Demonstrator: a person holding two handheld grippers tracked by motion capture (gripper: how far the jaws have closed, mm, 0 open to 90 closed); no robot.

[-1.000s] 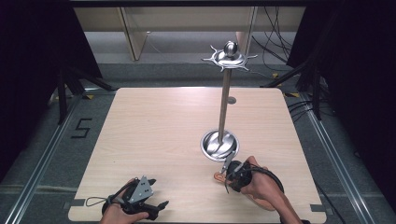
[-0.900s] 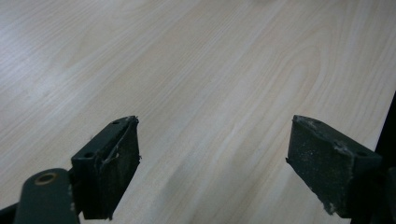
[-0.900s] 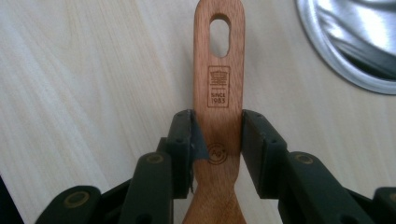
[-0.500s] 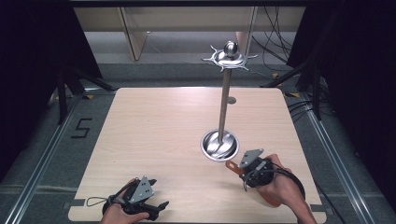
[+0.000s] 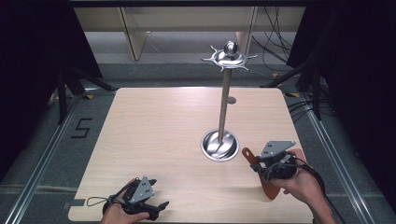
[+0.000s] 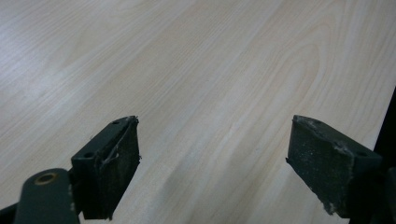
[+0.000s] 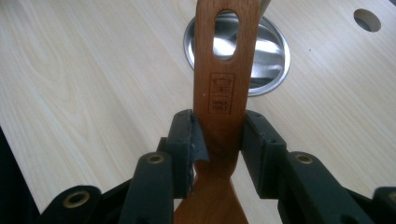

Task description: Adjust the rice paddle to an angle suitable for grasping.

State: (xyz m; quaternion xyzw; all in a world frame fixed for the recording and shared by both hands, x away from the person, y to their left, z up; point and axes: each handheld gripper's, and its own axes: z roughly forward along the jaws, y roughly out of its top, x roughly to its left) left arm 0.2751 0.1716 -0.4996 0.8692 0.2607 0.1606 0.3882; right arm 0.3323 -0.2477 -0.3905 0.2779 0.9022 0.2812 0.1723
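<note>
Right gripper view shows a wooden spatula [image 7: 222, 88] pinched across its handle between the two black fingers [image 7: 184, 140] of the right gripper [image 7: 217, 135], the slotted hanging hole at the handle's end pointing up toward the round steel base [image 7: 273, 60] of a utensil stand. From the high view the spatula [image 5: 266, 184] is lifted off the worktop [image 5: 159, 135], its blade hanging down below the right gripper [image 5: 254, 165], just beside the stand's base [image 5: 219, 145]. By my reading, the pick-up is done; what is left is raising the handle hole to one of the hooks on the stand's crown [image 5: 229, 58], high on the pole [image 5: 224, 100], and none of that climb has begun. The right hand [image 5: 303, 184] grips from the near right edge, wrist angled inward. The left gripper [image 5: 156, 207] rests low at the near edge, its fingers [image 6: 109, 170] spread wide over bare wood.
</note>
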